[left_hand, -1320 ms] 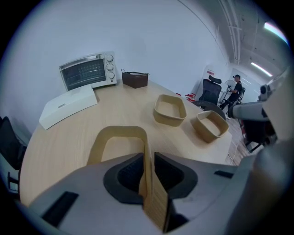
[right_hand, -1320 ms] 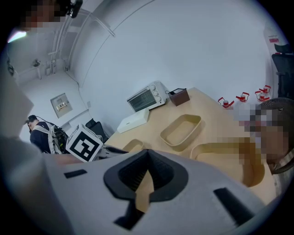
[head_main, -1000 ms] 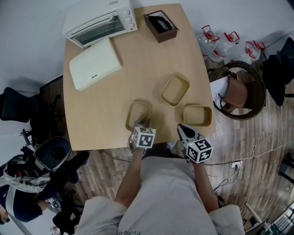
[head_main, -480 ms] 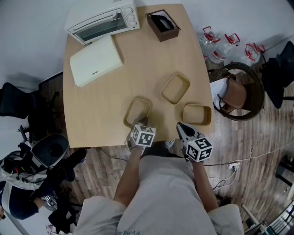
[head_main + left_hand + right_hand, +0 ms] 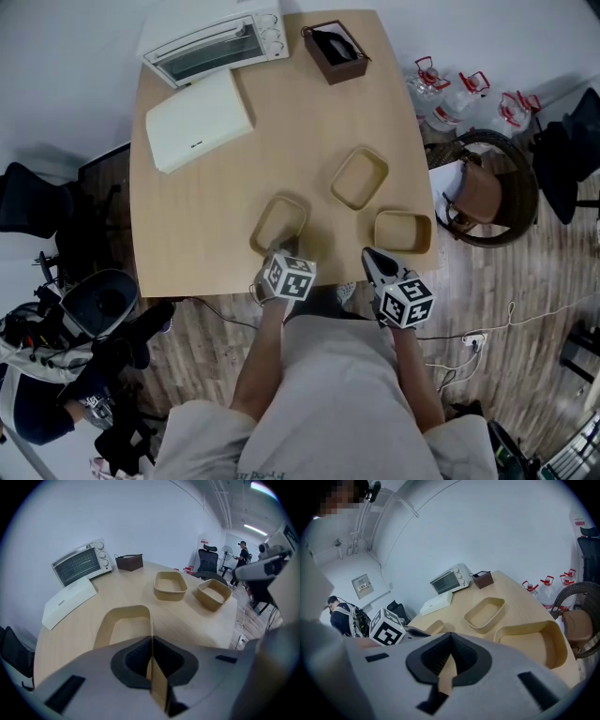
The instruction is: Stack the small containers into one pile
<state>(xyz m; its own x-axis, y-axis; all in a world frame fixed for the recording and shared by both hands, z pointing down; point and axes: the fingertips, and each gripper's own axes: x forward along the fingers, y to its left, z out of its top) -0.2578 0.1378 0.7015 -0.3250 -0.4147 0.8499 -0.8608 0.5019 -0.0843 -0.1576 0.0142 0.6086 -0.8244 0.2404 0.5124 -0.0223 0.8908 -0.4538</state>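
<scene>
Container: tan rounded rectangle | left tongs pinch its wall | right tongs closed

White toaster oven at the table's far left corner, flat white box just beside it, open brown box by the far right corner, water jugs and wicker chair on the floor past the right edge.
</scene>
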